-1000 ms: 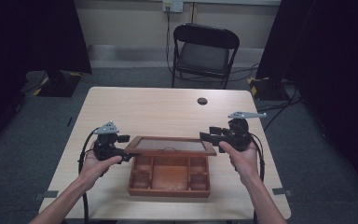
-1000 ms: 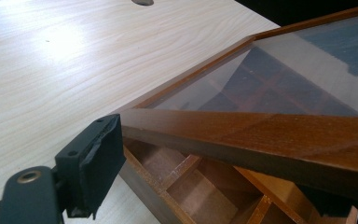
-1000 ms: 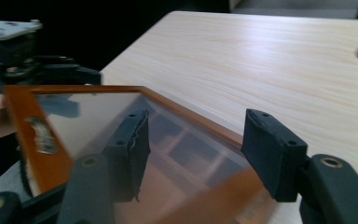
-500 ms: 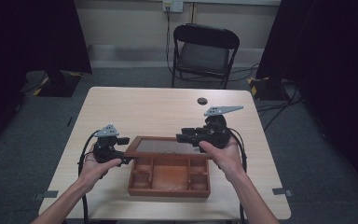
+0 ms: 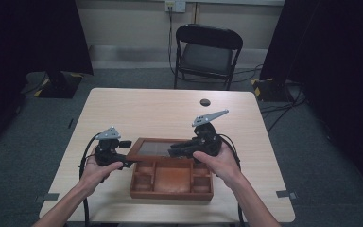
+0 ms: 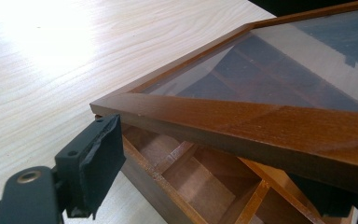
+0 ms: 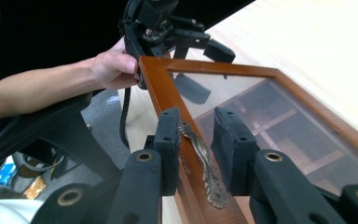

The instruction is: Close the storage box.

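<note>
I see a black folding chair [image 5: 208,54] behind the light wooden table [image 5: 146,113], grey carpet [image 5: 312,142], dark curtains [image 5: 331,56] either side, and a wall outlet [image 5: 175,5].

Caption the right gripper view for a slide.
Right gripper closing around the brass handle on the glass lid's wooden frame; left gripper holds the far corner.

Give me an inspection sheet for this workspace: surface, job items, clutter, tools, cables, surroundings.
Surface: pale wooden table, bare apart from the items below.
Job's things: wooden compartment box; its glass lid is half raised; brass handle on the lid frame.
Clutter: small dark round object.
Grippers: left tool grips the lid corner; right tool has just been closing, straddling the frame at the handle.
Cables: black leads trailing from the tools.
Surroundings: folding chair, dark curtains.
</note>
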Demonstrator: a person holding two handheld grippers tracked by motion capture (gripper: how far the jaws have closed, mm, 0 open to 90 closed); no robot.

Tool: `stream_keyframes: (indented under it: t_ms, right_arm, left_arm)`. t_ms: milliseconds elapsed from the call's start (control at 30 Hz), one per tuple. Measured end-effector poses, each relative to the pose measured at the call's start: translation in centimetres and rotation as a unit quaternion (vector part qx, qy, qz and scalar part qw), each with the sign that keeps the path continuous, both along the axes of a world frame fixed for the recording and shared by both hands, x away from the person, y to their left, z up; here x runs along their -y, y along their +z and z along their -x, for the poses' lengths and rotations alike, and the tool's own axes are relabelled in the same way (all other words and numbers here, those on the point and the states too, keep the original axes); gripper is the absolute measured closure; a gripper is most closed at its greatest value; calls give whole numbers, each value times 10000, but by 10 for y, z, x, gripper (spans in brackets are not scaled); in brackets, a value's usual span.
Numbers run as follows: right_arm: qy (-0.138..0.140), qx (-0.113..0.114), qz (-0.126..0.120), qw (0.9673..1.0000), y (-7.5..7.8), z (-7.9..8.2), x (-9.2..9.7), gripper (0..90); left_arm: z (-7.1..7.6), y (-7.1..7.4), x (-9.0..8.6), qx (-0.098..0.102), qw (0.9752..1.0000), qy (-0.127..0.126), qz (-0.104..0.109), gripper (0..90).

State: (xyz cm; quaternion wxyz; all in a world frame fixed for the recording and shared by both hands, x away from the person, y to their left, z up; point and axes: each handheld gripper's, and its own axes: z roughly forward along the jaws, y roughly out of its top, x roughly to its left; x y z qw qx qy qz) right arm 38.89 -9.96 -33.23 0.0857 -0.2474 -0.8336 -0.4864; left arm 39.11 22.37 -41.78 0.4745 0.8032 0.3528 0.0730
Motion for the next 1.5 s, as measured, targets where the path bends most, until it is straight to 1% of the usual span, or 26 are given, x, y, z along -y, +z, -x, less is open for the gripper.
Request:
stream_keyframes:
  t_ms: [133, 200, 367, 433, 633, 733, 767, 867, 933, 967, 1000, 1033, 1067, 1100, 1167, 1333, 1367, 1400, 1433, 1500]
  right_arm:
    - [45, -100, 91, 9999, -5, -3, -3, 740]
    - [51, -109, 141, 9998, -7, -3, -3, 756]
    - [51, -229, 219, 9995, -9, -4, -3, 780]
    - [75, -232, 215, 9995, -10, -3, -3, 805]
    - [102, -176, 262, 9994, -11, -3, -4, 814]
    - [124, -147, 284, 9994, -11, -2, -3, 814]
    - [144, -134, 294, 9994, -11, -2, -3, 814]
    - [140, -131, 288, 9994, -12, -1, -3, 814]
    - [143, -100, 266, 9995, -13, -1, -2, 815]
    - [165, -118, 294, 9994, -13, 0, -3, 815]
    - [180, -91, 305, 9993, -14, 1, -3, 815]
    - [176, -92, 319, 9993, -15, 2, -3, 815]
    - [203, -90, 327, 9992, -16, 2, -3, 815]
    - [218, -93, 345, 9991, -17, 3, -3, 816]
    - [240, -106, 353, 9990, -19, 4, -4, 815]
    - [287, -116, 400, 9987, -24, 7, -4, 816]
    - [287, -116, 400, 9987, -24, 7, -4, 816]
    - [318, -151, 419, 9985, -26, 8, -5, 816]
    - [317, -148, 427, 9985, -27, 8, -5, 816]
    - [354, -165, 513, 9979, -31, 10, -6, 816]
  left_arm:
    - [0, 0, 0, -4, 10000, -18, -10, 158]
    - [0, -1, 0, -14, 10000, -34, -22, 159]
    - [0, -2, 0, -31, 10000, -62, -57, 158]
    - [-1, -3, 1, -37, 10000, -46, -67, 158]
    - [-1, -4, -1, -72, 9999, -20, -133, 159]
    - [-2, -6, -3, -91, 9999, 38, -103, 161]
    - [-3, -7, -4, -93, 9998, 51, -141, 162]
    - [-5, -10, -7, -151, 9997, 144, -157, 166]
    - [-7, -12, -10, -167, 9995, 171, -229, 168]
    - [-8, -13, -11, -152, 9993, 190, -274, 168]
    - [-9, -14, -13, -171, 9992, 233, -288, 169]
    - [-10, -15, -14, -205, 9991, 259, -265, 169]
    - [-11, -16, -16, -223, 9989, 277, -300, 169]
    - [-12, -17, -18, -236, 9987, 345, -302, 169]
    - [-14, -18, -21, -270, 9984, 389, -315, 170]
    - [-18, -19, -29, -270, 9973, 512, -455, 174]
    - [-18, -19, -29, -270, 9973, 512, -455, 175]
    - [-19, -20, -31, -280, 9971, 563, -425, 177]
    - [-21, -20, -34, -322, 9970, 615, -345, 177]
    - [-21, -20, -36, -305, 9967, 669, -356, 177]
